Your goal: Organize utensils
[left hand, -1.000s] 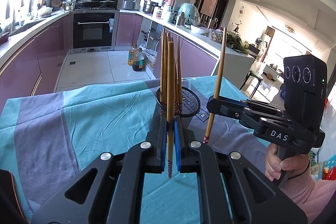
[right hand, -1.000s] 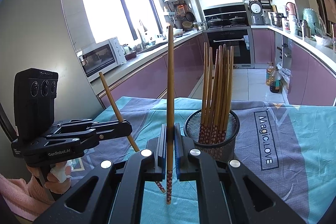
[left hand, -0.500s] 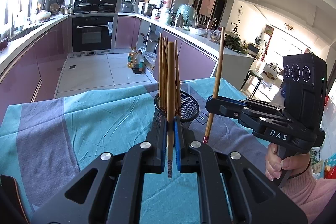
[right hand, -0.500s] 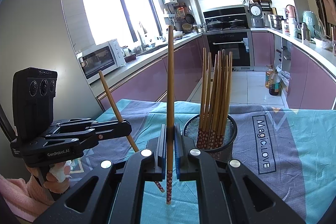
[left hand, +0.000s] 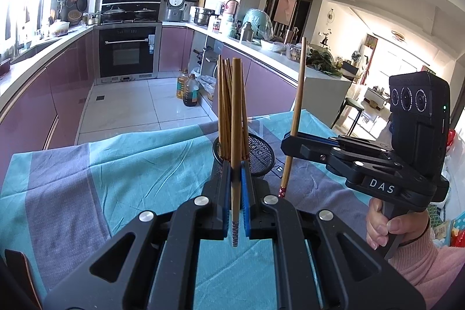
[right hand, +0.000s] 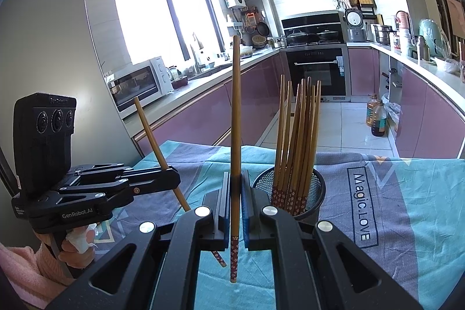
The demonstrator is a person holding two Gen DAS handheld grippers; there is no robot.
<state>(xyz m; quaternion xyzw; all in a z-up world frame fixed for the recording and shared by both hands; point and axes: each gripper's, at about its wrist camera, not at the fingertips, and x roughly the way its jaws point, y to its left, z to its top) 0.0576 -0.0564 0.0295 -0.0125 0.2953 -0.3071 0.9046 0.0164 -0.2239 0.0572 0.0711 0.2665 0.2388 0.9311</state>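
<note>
A black mesh holder (right hand: 315, 188) stands on the teal and grey tablecloth (right hand: 407, 211) with several wooden chopsticks (right hand: 299, 135) upright in it; it also shows in the left wrist view (left hand: 260, 156). My left gripper (left hand: 235, 191) is shut on one upright chopstick (left hand: 236, 118), just in front of the holder. My right gripper (right hand: 235, 193) is shut on another upright chopstick (right hand: 236, 112), left of the holder. Each gripper shows in the other's view, holding its chopstick (left hand: 296, 112) (right hand: 157, 147).
The table's far edge (left hand: 145, 135) drops to a tiled kitchen floor with purple cabinets, an oven (left hand: 128, 54) and oil bottles (left hand: 189, 89). A microwave (right hand: 136, 86) sits on the counter to the left.
Both grippers have risen slightly and tilted up with their chopsticks; the holder sits lower in both views. Grips are unchanged.
</note>
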